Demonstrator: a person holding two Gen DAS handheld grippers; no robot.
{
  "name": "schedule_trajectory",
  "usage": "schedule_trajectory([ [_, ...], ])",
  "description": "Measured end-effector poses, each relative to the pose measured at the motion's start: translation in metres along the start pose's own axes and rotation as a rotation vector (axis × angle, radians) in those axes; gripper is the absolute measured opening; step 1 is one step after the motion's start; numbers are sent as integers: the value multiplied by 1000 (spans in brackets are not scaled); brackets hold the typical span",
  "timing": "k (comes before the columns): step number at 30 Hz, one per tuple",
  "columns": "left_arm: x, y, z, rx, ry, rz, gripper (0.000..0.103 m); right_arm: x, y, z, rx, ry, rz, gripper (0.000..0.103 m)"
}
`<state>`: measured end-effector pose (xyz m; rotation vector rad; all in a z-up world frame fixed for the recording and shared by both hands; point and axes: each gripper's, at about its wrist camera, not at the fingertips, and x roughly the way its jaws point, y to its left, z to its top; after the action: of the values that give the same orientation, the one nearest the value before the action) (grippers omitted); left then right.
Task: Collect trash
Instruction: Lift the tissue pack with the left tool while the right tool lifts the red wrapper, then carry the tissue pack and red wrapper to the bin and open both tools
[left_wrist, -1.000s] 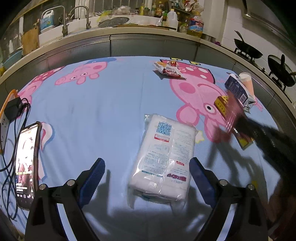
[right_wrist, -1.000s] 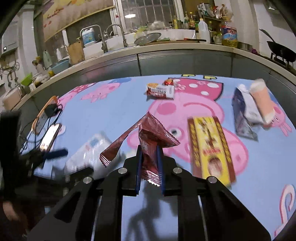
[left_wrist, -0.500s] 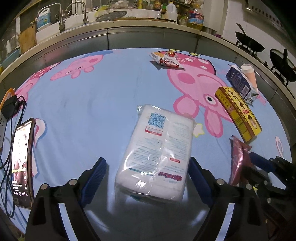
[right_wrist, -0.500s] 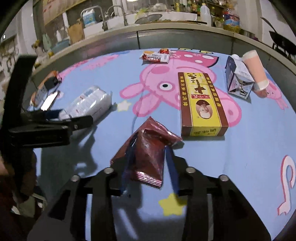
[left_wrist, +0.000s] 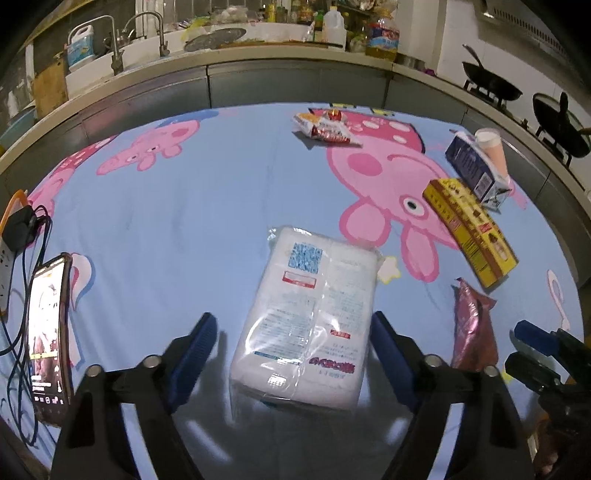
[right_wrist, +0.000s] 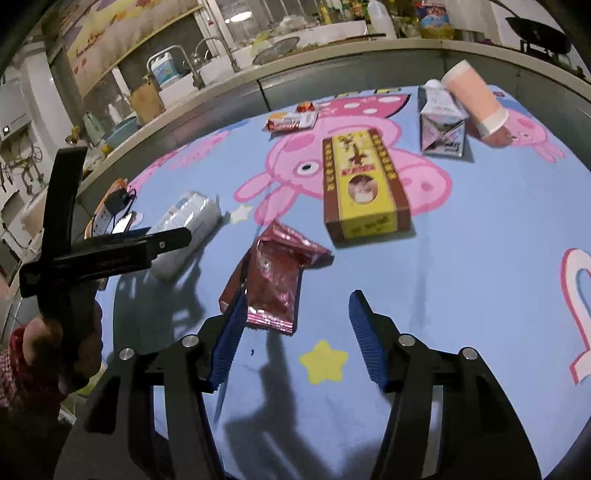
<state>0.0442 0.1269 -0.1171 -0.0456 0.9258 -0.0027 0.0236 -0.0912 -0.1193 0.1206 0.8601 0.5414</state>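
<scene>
Tissue pack (left_wrist: 306, 317), print too blurred to read, lies on the worktop (left_wrist: 184, 206) between the closing, untouching jaws of the tilted-down left hand-held gripper (left_wrist: 291, 332). Right view: maroon wrapper (right_wrist: 275, 280) lies flat against the left pad of the opening right hand-held gripper (right_wrist: 295, 332); yellow box (right_wrist: 364, 184) beyond.

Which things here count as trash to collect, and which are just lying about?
Trash, as far as I can judge:
tissue pack
red wrapper
yellow box
carton
cup
snack wrappers

Lying about:
phone
charger
cables
</scene>
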Motion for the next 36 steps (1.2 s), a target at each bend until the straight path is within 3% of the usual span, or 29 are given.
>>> schedule_trajectory([
  [5,4,-4,-3,21,5,-11,65,13,16,0,-60,28,0,43],
  [6,3,-6,-4,38,-3,-4,63,16,20,0,-85,25,-8,36],
  [7,2,-8,-4,45,-5,-3,62,19,25,0,-111,31,-11,15],
  [10,-8,-11,-1,38,-15,-49,61,20,27,-1,-120,36,-6,3],
  [17,-54,-49,28,99,-114,-170,61,-32,10,8,-68,-110,10,2],
  [22,-57,-126,62,237,-123,-298,61,-70,-38,13,18,-218,-78,2],
  [30,-29,-297,106,485,-83,-515,61,-139,-177,8,218,-366,-356,2],
  [36,8,-416,131,567,-24,-634,61,-168,-285,6,356,-401,-516,2],
])
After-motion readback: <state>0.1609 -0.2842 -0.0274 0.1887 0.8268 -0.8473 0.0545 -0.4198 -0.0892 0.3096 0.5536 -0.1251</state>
